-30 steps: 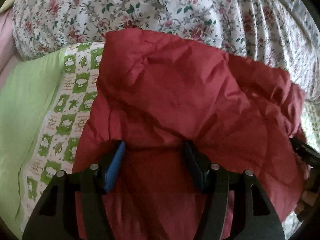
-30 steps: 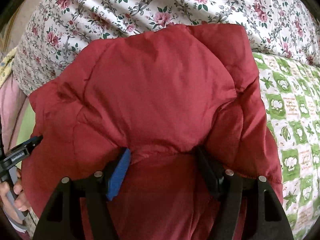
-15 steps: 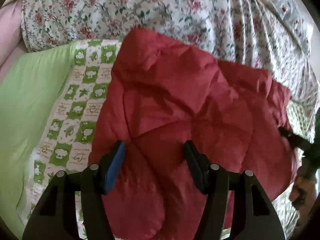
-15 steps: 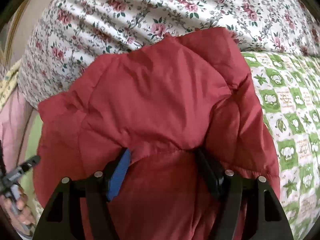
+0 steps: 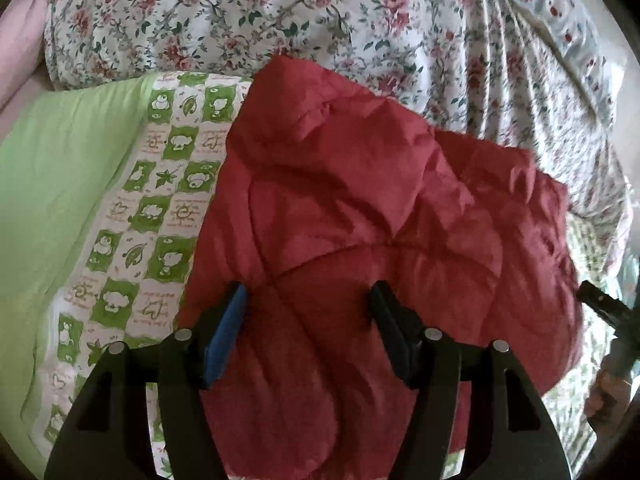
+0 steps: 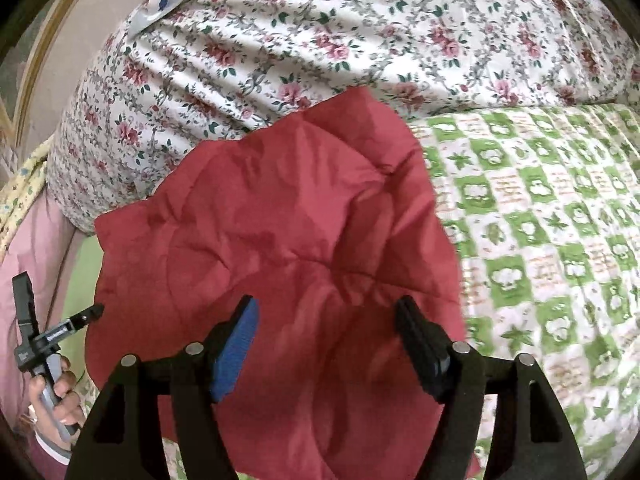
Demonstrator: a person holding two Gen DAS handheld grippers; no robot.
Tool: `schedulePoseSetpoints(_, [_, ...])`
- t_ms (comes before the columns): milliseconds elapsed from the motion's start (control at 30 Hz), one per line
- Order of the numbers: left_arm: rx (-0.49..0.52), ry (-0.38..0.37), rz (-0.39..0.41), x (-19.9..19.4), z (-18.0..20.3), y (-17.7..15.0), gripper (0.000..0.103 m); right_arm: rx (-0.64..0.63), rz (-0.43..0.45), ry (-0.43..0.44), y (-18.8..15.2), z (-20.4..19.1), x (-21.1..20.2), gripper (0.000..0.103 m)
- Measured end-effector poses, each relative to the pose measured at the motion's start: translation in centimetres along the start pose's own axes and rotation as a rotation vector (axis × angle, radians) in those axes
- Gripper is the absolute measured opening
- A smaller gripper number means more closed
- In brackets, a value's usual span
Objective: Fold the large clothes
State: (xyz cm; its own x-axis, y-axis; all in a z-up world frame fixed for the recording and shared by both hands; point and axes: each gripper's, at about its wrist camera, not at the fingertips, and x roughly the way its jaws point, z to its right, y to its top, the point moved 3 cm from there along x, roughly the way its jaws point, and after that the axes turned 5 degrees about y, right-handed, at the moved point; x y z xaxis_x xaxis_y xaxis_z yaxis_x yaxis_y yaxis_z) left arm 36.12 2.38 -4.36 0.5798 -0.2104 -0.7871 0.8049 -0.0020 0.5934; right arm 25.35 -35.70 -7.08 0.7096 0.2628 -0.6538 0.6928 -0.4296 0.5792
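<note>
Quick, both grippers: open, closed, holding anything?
Left gripper: open, jaws just widened, above the red quilted garment, gripping nothing.
Right gripper: open, jaws just widened, garment released.

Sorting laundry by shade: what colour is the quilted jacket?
Dark red quilted jacket, clearest in the right wrist view.

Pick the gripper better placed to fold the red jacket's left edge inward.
Probably left: left gripper hangs at the red jacket's left edge; right gripper sits over its middle. Both jaws just opened wider, gripping nothing.

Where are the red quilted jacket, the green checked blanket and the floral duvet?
red quilted jacket (image 5: 360, 208): left wrist view, on its puffy middle panel.
green checked blanket (image 6: 560, 216): right wrist view, on a bare checked patch.
floral duvet (image 6: 320, 40): right wrist view, on its rose-printed upper bulge.
</note>
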Motion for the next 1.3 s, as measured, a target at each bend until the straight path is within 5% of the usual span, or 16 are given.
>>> schedulePoseSetpoints(433, [-0.067,-0.095,0.027,-3.1,-4.7,-1.2,0.08,0.111,-0.001,0.025,-0.6,4.5,-1.4,0.086])
schedulePoseSetpoints(933, [-0.332,-0.315,-0.107,2.1,-9.4,-2.4,0.08,0.262,-0.044,0.166,-1.4,7.4,1.1,0.088])
schedulePoseSetpoints(1300, [-0.363,-0.365,-0.157,5.1,-7.4,-1.6,0.087,0.293,-0.089,0.203,-0.8,6.5,5.0,0.088])
